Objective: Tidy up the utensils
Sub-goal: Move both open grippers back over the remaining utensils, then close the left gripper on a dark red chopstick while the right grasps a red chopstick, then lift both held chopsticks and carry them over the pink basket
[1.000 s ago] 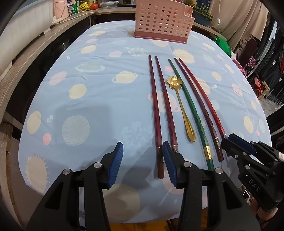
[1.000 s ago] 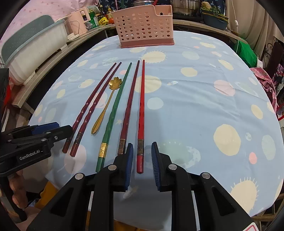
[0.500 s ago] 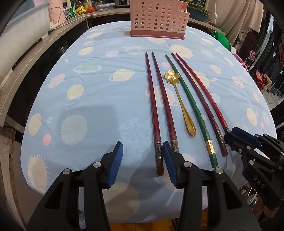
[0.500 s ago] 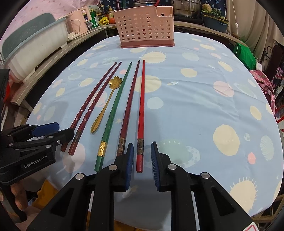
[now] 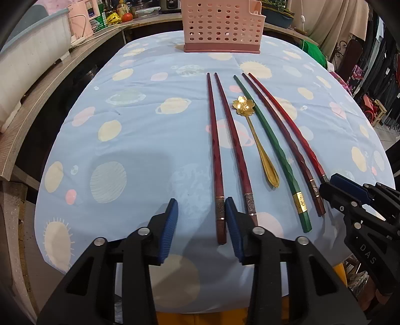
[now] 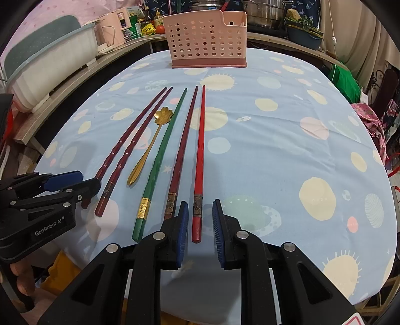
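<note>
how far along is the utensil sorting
Nothing looks sorted: five chopsticks and the gold spoon all lie on the tablecloth, away from the pink basket. In hand: the left gripper is closing around the leftmost chopstick; the right gripper straddles the red chopstick. Every piece remains.

I see a blue tablecloth (image 6: 275, 140) with planets and suns covering my table. Past its far edge, a wooden counter (image 5: 37, 105) carries a white tub (image 6: 50, 67), a tomato (image 5: 128, 17) and steel pots (image 6: 265, 11).
</note>
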`<state>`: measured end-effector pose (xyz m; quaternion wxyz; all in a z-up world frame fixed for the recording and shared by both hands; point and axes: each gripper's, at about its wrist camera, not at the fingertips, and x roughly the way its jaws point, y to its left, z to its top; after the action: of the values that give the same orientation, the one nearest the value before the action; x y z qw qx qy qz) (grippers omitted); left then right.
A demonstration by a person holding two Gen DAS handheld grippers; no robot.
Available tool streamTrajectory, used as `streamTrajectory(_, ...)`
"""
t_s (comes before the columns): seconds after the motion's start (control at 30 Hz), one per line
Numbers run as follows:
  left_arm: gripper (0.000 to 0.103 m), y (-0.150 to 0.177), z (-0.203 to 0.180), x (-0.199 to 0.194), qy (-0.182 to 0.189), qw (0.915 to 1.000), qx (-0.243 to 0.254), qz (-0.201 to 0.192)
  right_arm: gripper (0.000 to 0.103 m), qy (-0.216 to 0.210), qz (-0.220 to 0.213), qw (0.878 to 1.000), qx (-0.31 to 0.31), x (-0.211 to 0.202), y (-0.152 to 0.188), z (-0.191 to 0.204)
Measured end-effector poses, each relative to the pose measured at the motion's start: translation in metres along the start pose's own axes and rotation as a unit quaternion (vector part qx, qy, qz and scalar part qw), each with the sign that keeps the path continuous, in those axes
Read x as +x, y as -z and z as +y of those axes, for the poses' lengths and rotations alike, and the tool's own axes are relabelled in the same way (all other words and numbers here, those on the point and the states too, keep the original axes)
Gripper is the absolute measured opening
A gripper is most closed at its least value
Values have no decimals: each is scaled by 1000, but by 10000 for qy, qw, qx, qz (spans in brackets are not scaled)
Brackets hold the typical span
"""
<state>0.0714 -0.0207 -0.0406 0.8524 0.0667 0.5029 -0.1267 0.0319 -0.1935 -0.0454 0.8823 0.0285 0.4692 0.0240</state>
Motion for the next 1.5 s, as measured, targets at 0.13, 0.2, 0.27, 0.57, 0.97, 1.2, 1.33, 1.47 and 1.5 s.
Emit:
streamTrajectory(0.13,17,1,1,-1,0,10000,17,-27,19,42,-16,10000,-57,-1,0,2)
streamTrajectory(0.2,9,1,1,-1,18,10000,23,-34,18,49,-18,10000,-67,-1,0,2)
streamTrajectory(0.27,8,1,2,-1,55,10000,19,-35,15,48,-18,10000,-53,-1,0,2)
streamTrajectory(0.57,7,-1,2,-2,94,10000,27,13,7,-22,-18,10000,19,-1,0,-1)
streamTrajectory(0.97,7,-12,4,-19,113,9999,-41,-55,7,-155,-239,9993,236,-18,-10,-7)
streamTrajectory(1.2,7,-32,11,-42,177,9993,-184,-288,7,-277,-620,9967,438,-44,-35,-20)
streamTrajectory(1.33,7,-47,13,-56,193,9984,-208,-480,7,-330,-874,9942,536,-59,-53,-28)
streamTrajectory(1.47,7,-65,16,-71,193,9972,-223,-687,7,-305,-1161,9913,543,-75,-74,-35)
streamTrajectory(1.5,7,-69,17,-74,190,9969,-228,-730,7,-306,-1230,9904,549,-78,-79,-37)
